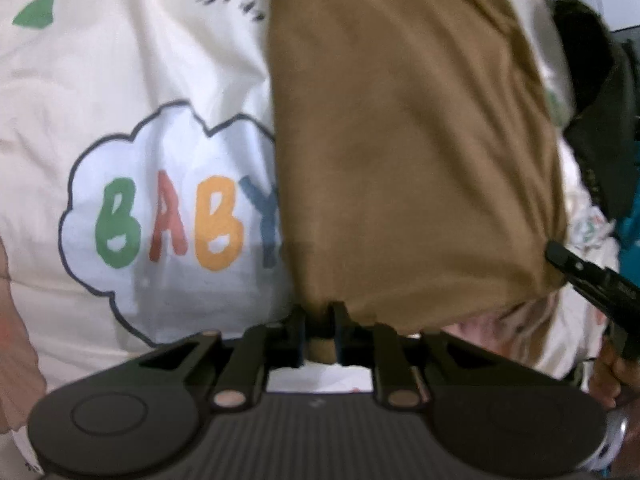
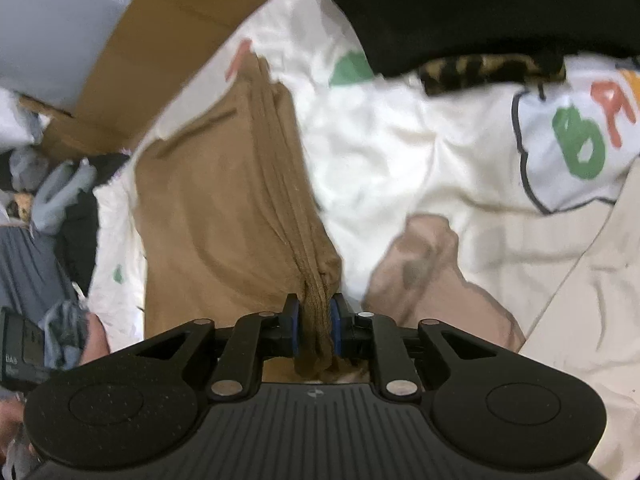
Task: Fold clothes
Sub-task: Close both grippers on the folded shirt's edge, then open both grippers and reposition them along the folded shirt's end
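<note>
Cloth fills both views: a folded tan garment (image 1: 408,152) is lying on a cream sheet (image 1: 132,80) printed with a cloud and the coloured letters BABY (image 1: 180,224). Going left to right in the left wrist view, the print is sitting at the left, the tan garment is running up the middle with its long axis leading away from the camera, and a dark heap of clothes (image 1: 596,120) is resting at the far right, where the right gripper (image 1: 560,258) is also biting the garment's near corner. The left gripper (image 1: 318,316) is pinching the near edge of the garment, jaws nearly together with fabric between them. Only the right wrist view is showing a grey wall and a cardboard box (image 2: 160,52) at the left, grey and black clothes beside it, and a leopard-print strip (image 2: 492,70) under black fabric at the upper right. There the right gripper (image 2: 314,312) is clamping a bunched, pleated hem of the tan garment (image 2: 224,208), whose folds are stretching away from the jaws toward the upper left. A pale pink piece of cloth (image 2: 432,264) is lying just right of the jaws on the sheet (image 2: 400,152).
</note>
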A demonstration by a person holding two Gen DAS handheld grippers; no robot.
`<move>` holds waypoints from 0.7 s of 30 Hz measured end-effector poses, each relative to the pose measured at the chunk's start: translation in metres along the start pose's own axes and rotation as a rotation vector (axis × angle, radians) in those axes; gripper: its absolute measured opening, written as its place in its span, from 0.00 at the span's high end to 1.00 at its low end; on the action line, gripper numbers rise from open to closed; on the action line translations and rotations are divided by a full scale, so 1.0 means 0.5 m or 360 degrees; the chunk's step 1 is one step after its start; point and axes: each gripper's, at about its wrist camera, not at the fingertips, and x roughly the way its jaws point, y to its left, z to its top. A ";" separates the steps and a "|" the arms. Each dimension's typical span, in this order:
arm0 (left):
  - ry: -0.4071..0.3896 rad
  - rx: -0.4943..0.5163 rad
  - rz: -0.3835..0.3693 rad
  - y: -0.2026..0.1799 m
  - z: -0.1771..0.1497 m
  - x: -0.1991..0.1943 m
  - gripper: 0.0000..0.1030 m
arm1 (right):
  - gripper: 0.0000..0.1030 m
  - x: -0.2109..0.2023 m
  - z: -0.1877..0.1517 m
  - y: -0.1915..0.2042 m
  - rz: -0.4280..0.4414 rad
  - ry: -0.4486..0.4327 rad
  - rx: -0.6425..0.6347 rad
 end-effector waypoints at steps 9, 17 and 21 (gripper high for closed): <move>-0.0067 0.0029 0.0073 -0.003 0.045 -0.045 0.52 | 0.73 -0.047 0.018 0.007 -0.0044 -0.0061 -0.0102; -0.0287 0.0035 0.0093 0.009 0.142 -0.098 0.50 | 0.66 -0.044 0.077 0.052 -0.0029 -0.0168 -0.0244; -0.0373 0.0074 0.0110 0.003 0.202 -0.103 0.51 | 0.65 -0.009 0.098 0.086 -0.0025 -0.0169 -0.0364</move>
